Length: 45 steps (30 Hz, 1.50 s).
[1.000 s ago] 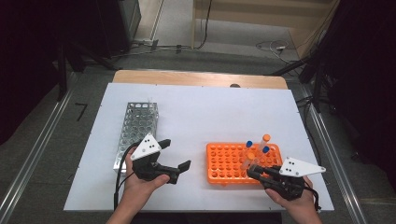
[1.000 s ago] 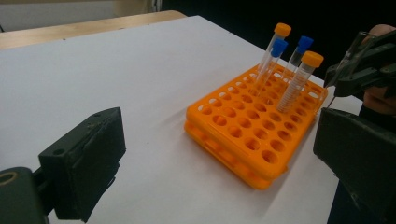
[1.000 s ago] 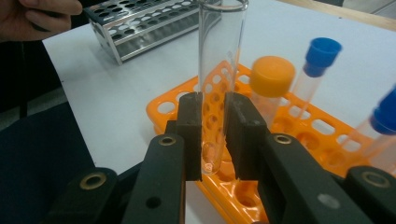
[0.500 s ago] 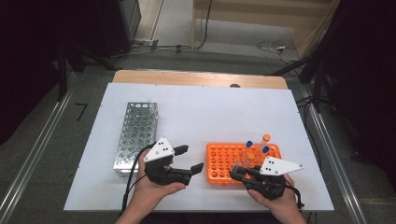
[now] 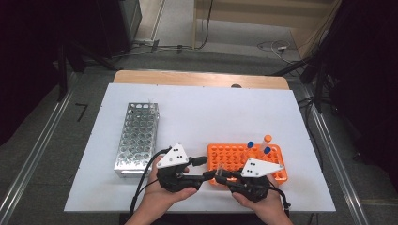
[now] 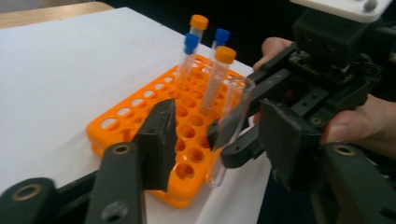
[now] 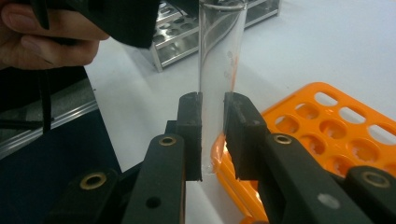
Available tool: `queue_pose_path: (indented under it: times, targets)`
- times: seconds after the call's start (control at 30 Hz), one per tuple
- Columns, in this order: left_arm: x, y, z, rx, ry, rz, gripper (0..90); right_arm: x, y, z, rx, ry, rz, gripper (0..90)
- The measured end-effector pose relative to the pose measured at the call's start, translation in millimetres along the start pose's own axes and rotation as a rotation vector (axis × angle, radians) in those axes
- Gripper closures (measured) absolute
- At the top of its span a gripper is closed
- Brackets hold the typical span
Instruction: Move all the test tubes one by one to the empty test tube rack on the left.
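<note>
- Right gripper view: right gripper (image 7: 213,135) jaws pinch a clear test tube (image 7: 219,70) low on its body, one pad each side, tube upright, open rim at top, no cap.
- Tube's bottom end sits just past the pads, right at the near edge of the orange rack (image 7: 327,135); can't tell if it touches the rack.
- Same view, upper left: fingers (image 7: 42,32) of the other hand w/ a black jaw just beside the tube's top.
- Left gripper view: left gripper (image 6: 219,135) jaws spread wide, tube (image 6: 231,126) standing between them, touching neither pad.
- Behind it the right gripper (image 6: 280,93) clamps the tube from the far side; hand (image 6: 359,126) wrapped round its body.
- Tube hangs at the rack's (image 6: 140,121) near corner, tilted a bit.
- Further back in the rack: 4 capped tubes, two w/ orange caps (image 6: 225,54), two w/ blue caps (image 6: 191,41), clustered at the far end.
- High view: both grippers meet at the front of the white table (image 5: 211,112), left gripper (image 5: 199,168) & right gripper (image 5: 223,174) nose to nose by the rack's (image 5: 234,154) front-left corner.
- Grey plates on top of each; cables trail toward the front edge.
- Metal rack (image 5: 137,138) stands well apart to the left, lengthwise; a thin clear tube seems to stand at its far end.
- Capped tubes (image 5: 260,145) at the orange rack's far-right end.
</note>
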<state>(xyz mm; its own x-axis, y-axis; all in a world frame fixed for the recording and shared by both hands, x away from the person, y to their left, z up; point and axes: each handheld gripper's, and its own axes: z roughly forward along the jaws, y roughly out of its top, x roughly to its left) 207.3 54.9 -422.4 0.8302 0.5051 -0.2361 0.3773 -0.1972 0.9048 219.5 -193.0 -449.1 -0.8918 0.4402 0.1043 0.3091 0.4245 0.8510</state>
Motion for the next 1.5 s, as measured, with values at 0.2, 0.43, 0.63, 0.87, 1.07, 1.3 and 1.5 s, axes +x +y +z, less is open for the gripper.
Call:
queue_pose_path:
  times: [0.2, 0.43, 0.63, 0.87, 1.07, 1.3, 1.5]
  targets:
    - [-6.2, 0.5, 8.9, 0.014, -0.034, 0.025, 59.5, 5.2, 1.6, 5.4, 0.01, 0.012, -0.011, 74.0]
    - [-8.7, -0.6, 13.9, 0.03, -0.004, 0.04, 71.3, 9.3, 2.0, 7.3, 0.007, 0.029, -0.033, 73.9]
    - [-9.1, -0.4, 13.9, 0.036, 0.011, 0.072, 75.4, 9.1, 2.0, 7.3, 0.005, 0.034, -0.025, 73.9]
    - [-8.9, 1.7, 11.5, 0.032, -0.019, 0.081, 76.2, 6.4, 1.4, 5.8, -0.011, 0.088, -0.016, 67.9]
    - [-4.2, 4.8, 6.5, 0.031, -0.009, 0.088, 76.2, 3.2, 1.6, -5.2, -0.037, 0.098, -0.022, 51.0]
    - [8.8, 9.4, -6.1, 0.015, 0.021, 0.077, 76.2, -7.5, -0.6, -29.5, -0.072, 0.041, -0.023, 34.8]
    - [20.2, 10.4, -18.0, 0.003, 0.061, 0.062, 76.2, -16.1, -2.1, -48.6, -0.121, -0.024, -0.009, 26.2]
